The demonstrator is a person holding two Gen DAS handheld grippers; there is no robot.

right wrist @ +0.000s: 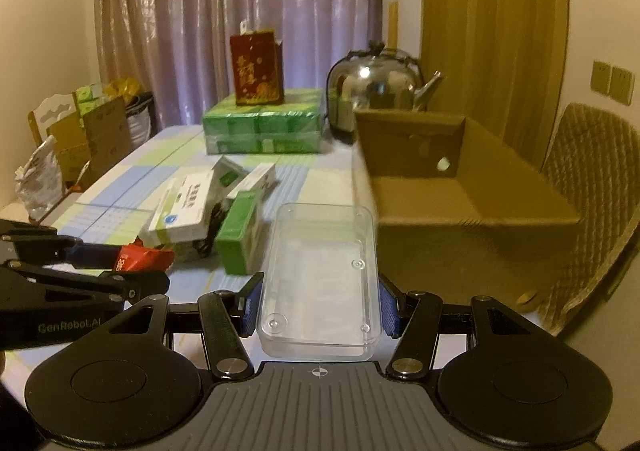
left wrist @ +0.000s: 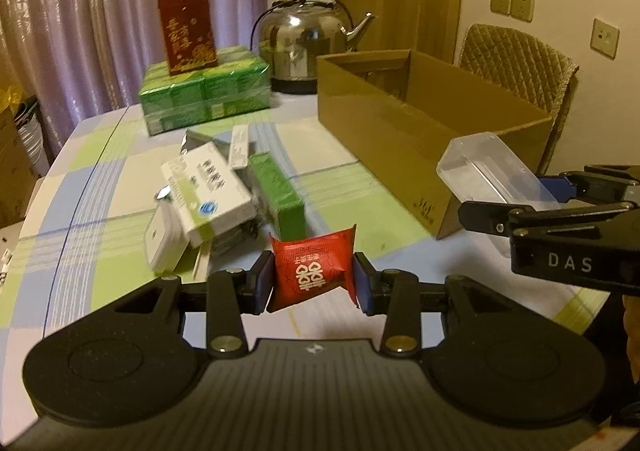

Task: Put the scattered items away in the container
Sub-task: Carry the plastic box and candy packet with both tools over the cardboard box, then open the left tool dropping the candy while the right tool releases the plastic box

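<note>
Reading "DAS": right hand-held gripper [left wrist: 560, 193].

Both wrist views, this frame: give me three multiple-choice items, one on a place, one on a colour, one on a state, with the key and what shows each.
1. Where does the dark red box stand?
A. inside the cardboard box
B. on the green wrapped pack
C. on the chair

2. What colour is the packet in the left gripper?
A. red
B. blue
C. white

3. What state is the right gripper in?
A. open, nothing between the fingers
B. shut on a green carton
C. shut on the clear plastic box

Key:
1 B, it stands upright on the green wrapped pack beside the kettle.
2 A, a red packet with white print sits between the blue pads.
3 C, both pads press the sides of the clear plastic box, near the cardboard box.
</note>
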